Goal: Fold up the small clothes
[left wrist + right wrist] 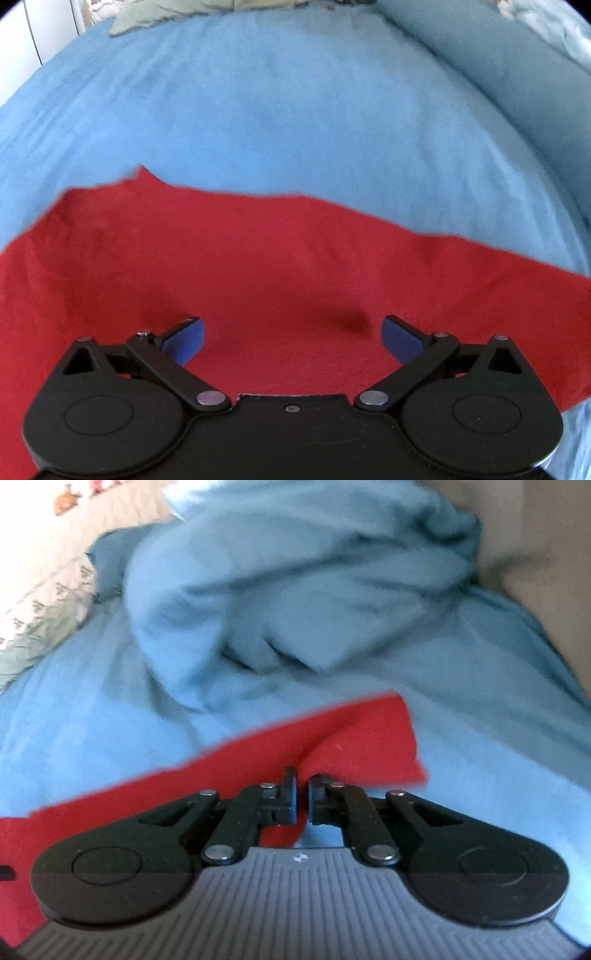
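The left gripper [291,332] hangs over the soft red cloth [258,266], its blue-padded jaws wide apart and holding nothing. The cloth lies flat on a fuzzy blue blanket [277,110]. The right gripper [303,794] is pinched shut on the cloth's rumpled edge

Nothing readable anywhere in front of me right now. The only mark I can spot is a tiny white emblem [297,858] on the ribbed grey housing of my right claw [303,794], too small and blurred to make out as letters or numbers.
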Action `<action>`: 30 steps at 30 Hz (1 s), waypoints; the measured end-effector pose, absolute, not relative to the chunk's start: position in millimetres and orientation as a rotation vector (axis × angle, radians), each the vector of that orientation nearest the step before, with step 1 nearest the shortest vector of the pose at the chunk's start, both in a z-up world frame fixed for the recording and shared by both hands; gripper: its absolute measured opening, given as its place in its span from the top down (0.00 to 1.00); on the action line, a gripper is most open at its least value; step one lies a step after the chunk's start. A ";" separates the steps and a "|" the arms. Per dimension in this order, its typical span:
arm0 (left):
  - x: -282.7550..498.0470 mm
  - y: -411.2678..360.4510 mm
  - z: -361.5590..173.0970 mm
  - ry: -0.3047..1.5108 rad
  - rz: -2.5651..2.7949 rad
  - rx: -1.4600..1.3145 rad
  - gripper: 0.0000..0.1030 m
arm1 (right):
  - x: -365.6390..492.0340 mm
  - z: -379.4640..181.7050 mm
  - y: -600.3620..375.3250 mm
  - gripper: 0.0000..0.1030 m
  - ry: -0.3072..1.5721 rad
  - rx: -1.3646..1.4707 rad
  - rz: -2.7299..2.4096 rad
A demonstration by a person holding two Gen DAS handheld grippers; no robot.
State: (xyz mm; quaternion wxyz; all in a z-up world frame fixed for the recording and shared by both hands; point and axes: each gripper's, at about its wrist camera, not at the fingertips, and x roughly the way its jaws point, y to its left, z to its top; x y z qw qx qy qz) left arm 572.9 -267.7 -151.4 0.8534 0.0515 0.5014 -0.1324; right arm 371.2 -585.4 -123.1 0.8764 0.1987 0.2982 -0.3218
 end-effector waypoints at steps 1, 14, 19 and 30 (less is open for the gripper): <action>574.5 -259.2 -141.4 1.037 -0.282 0.101 0.00 | 376.5 -109.9 -573.5 0.80 0.597 0.398 -0.646; 545.0 -75.7 -104.1 0.918 -0.121 0.109 0.00 | 501.1 -124.7 -236.2 0.80 0.669 -0.092 0.170; 529.4 -30.7 -137.3 1.010 -0.117 0.009 0.00 | 486.7 -189.8 -176.9 0.77 0.762 -0.249 0.215; 525.0 -56.5 -139.6 1.057 -0.261 -0.213 0.00 | 461.9 -164.8 -193.2 0.12 0.737 -0.293 0.224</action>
